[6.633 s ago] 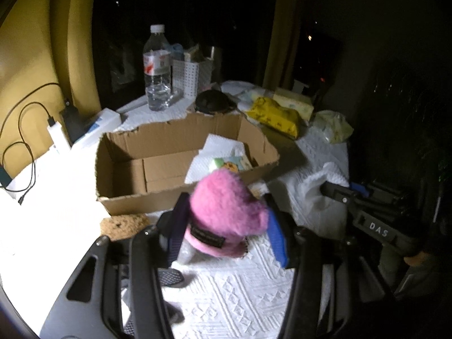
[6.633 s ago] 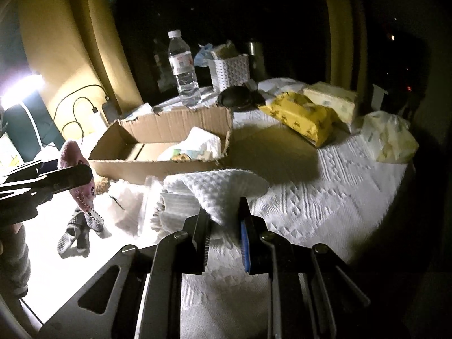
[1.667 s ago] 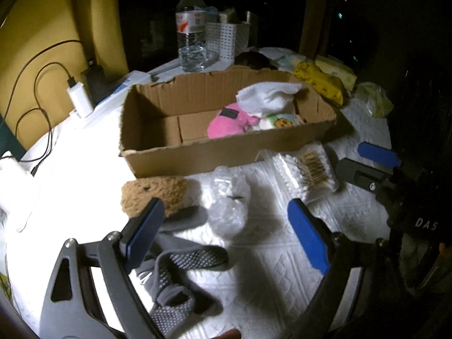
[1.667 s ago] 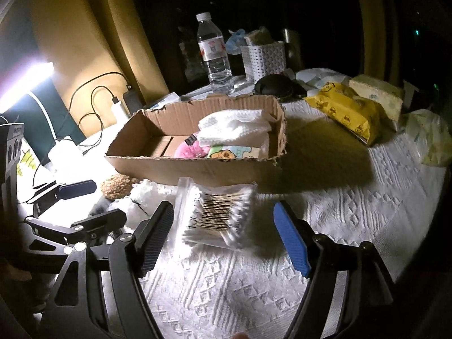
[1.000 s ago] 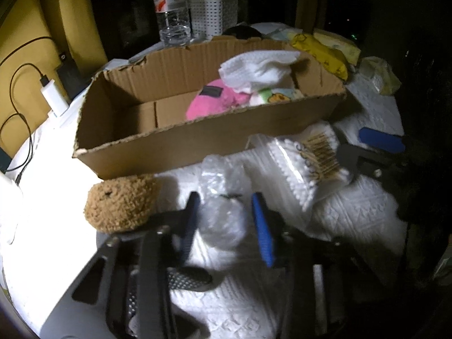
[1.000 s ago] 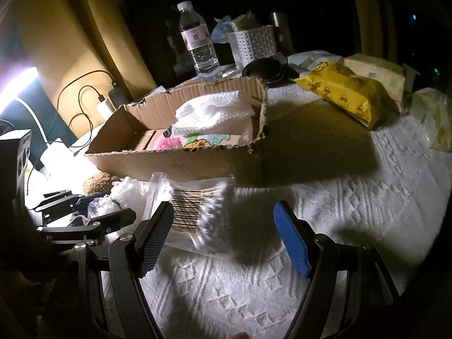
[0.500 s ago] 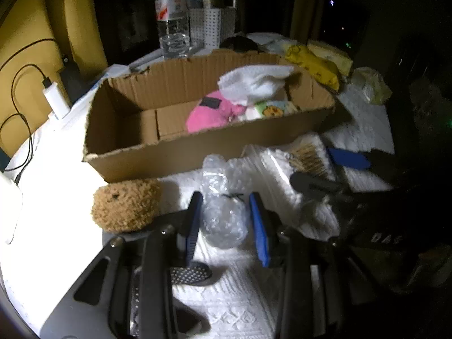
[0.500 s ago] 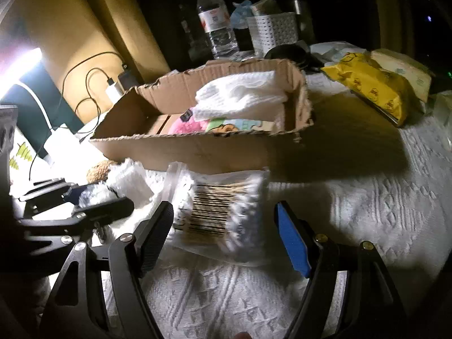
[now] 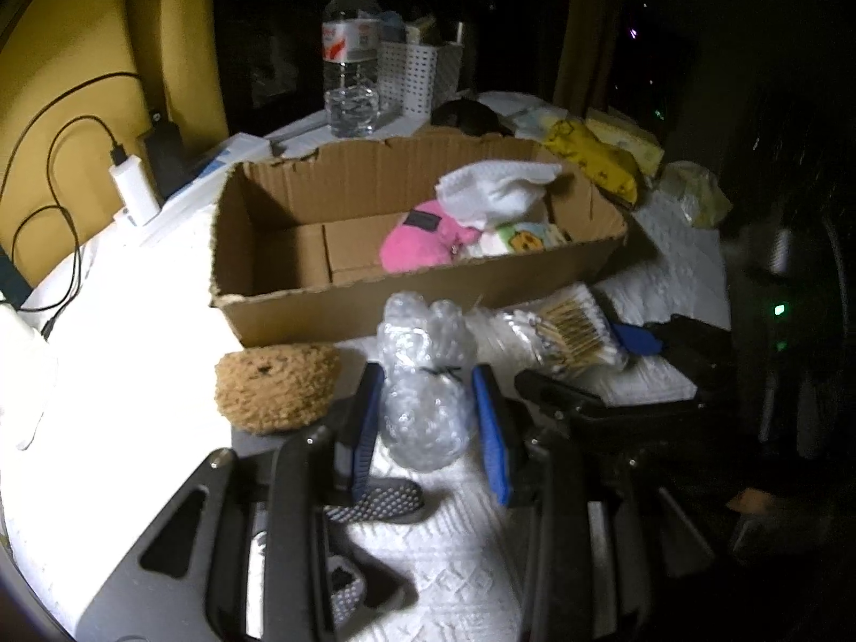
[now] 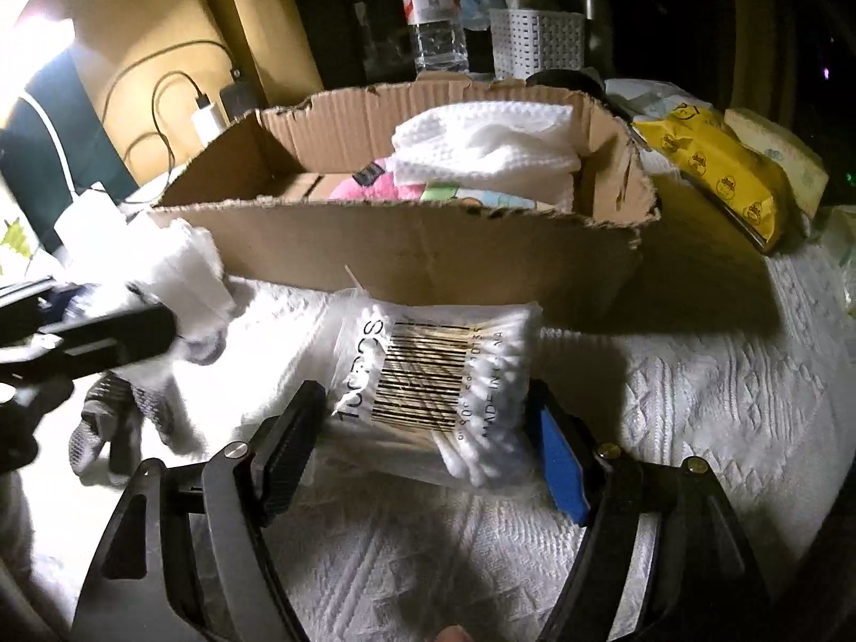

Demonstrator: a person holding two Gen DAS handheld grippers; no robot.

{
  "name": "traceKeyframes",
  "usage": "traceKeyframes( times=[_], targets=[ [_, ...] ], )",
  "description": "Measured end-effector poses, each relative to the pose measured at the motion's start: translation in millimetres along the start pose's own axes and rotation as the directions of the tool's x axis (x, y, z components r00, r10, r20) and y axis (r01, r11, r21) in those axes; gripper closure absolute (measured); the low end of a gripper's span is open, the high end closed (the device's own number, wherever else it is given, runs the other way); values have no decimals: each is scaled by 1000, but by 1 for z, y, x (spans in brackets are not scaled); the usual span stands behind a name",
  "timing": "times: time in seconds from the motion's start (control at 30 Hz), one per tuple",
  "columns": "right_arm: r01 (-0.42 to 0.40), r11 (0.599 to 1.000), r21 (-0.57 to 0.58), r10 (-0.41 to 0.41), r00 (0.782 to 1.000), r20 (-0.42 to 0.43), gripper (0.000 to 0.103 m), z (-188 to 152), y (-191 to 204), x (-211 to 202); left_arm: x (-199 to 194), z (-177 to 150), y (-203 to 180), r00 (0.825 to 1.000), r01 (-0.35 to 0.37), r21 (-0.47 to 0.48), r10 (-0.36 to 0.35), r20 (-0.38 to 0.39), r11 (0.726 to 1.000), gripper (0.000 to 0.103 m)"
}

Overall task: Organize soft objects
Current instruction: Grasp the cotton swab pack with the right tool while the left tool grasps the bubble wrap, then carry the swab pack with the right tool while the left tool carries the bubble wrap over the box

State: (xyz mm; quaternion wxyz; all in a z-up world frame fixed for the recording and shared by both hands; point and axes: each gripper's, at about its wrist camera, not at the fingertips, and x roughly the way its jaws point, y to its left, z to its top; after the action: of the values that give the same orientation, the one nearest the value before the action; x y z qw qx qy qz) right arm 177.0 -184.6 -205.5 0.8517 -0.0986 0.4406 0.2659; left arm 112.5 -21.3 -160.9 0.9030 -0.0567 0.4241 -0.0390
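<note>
White embossed cloth is covering the worktop [image 9: 460, 578], and dark windows are filling the upper part of both views. At the centre of the left view, the left tool [image 9: 428, 422] is closing its blue pads on a bubble wrap bundle [image 9: 425, 374], which is standing just in front of the box [image 9: 331, 315]; the pads are looking pressed to its sides. In the lower centre of the right view, the right tool [image 10: 422, 444] is standing around the swab bag [image 10: 428, 374], but I cannot tell if the pads are already gripping it.

To do this step well, I think each tool should be squeezing gently and lifting straight up before going over the near wall of the box, because both packets are slippery plastic and are giving way under pressure.

The bundle is clear, lumpy and springy. The bag is thin and glossy, and thin sticks with cotton ends are lying inside. The box is rough cardboard with torn edges, already holding a pink plush [image 9: 422, 246] and a white waffle towel [image 9: 492, 187]. A brown fuzzy ball [image 9: 275, 385] is waiting at the left.
</note>
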Motion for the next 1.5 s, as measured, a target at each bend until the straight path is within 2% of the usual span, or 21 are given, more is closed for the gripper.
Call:
traceKeyframes(
  times=[0.4,0.9,1.13,1.5],
  targets=[
    [-6,999,47,6,1000,4,29,-1,-3,-8,-25,-7,14,999,5,-21,-4,39,1000,68],
    [-28,1000,7,27,995,93,29,8,15,-61,-51,-5,20,996,5,-19,-4,85,1000,68],
    [-30,999,-11,31,991,134,29,19,22,-80,-64,2,22,992,-12,10,11,126,1000,68],
    [-47,998,-37,53,983,177,29,40,29,-94,-64,20,32,989,-13,-3,14,149,1000,68]
  ],
)
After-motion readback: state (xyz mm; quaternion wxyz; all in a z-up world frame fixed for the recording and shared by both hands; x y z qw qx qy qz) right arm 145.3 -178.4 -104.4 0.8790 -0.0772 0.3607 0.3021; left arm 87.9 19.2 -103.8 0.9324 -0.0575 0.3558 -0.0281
